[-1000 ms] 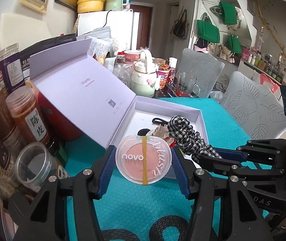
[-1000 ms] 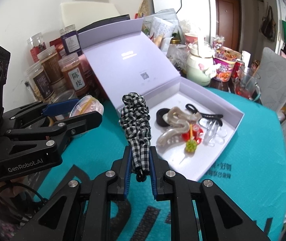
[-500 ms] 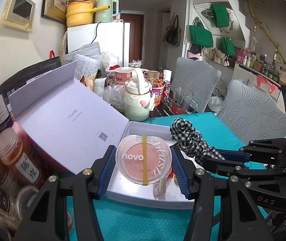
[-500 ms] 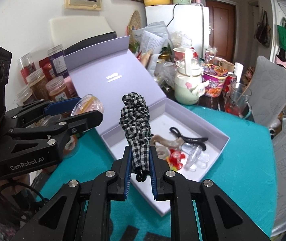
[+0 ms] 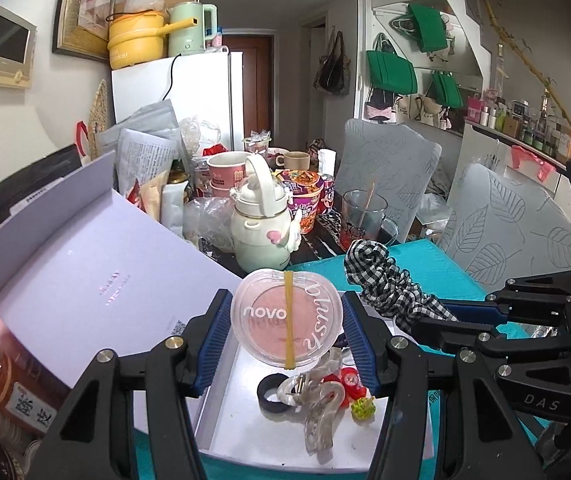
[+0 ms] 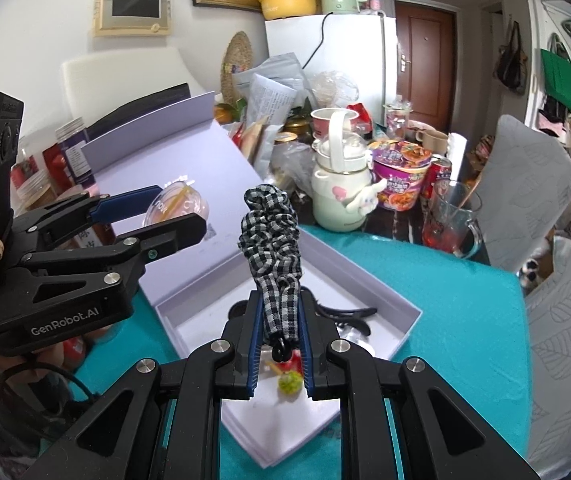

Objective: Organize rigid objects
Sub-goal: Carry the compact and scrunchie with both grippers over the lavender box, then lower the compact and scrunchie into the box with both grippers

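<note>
Left gripper (image 5: 287,326) grasps compact (image 5: 286,319); right gripper (image 6: 279,354) grasps scrunchie (image 6: 272,240); both above box (image 6: 381,292) holding clips (image 5: 317,404).

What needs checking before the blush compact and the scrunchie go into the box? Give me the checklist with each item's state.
1. Left gripper grip on the blush compact: pads on both sides, ok.
2. Right gripper grip on the checkered scrunchie: pinched at its lower end, ok.
3. Box lid: open, leaning back, ok.
4. Compact above the box tray: ok.
5. Free spot in the tray: the clear hair claw, black ring and red clips crowd the area beneath the compact; bare floor shows nearer, ok.
6. Clearance between the two grippers: cannot tell.
</note>
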`<action>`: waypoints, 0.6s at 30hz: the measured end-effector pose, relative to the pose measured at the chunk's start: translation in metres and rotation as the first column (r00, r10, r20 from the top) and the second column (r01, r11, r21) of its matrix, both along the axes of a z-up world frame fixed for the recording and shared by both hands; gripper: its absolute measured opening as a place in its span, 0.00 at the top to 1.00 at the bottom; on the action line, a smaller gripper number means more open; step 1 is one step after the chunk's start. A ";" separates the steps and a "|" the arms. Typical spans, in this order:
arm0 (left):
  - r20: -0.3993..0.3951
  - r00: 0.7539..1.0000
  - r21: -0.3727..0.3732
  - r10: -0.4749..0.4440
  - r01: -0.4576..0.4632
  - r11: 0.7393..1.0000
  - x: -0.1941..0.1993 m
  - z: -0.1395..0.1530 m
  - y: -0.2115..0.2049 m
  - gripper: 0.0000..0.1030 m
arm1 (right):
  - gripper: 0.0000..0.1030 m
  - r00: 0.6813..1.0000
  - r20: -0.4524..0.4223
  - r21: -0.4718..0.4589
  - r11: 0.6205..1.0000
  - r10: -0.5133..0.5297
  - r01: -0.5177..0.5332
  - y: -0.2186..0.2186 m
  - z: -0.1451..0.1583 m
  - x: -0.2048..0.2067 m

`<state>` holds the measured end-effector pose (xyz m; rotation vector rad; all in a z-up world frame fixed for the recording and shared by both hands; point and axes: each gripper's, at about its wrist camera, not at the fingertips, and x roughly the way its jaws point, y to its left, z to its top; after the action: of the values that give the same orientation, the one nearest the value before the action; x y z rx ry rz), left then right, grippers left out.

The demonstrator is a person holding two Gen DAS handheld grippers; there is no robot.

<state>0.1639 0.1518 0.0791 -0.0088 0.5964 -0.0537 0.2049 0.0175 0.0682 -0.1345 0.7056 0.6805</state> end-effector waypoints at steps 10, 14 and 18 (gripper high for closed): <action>-0.077 0.997 -0.020 0.021 -0.022 1.000 0.033 -0.032 0.004 0.47 | 0.84 0.997 -0.078 -0.003 1.000 -0.016 0.016 0.001 -0.027 0.030; -0.105 0.994 -0.027 0.024 -0.027 0.999 0.042 -0.043 0.006 0.47 | 0.84 0.994 -0.108 -0.006 1.000 -0.012 0.011 0.005 -0.039 0.041; -0.127 0.991 -0.042 0.031 -0.037 0.998 0.051 -0.052 0.012 0.47 | 0.84 0.991 -0.134 -0.007 1.000 -0.006 0.006 0.008 -0.050 0.051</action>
<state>0.2146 0.1636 0.0269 -0.0653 0.7216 -0.0332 0.2561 0.0258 0.0178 -0.0936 0.8368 0.6858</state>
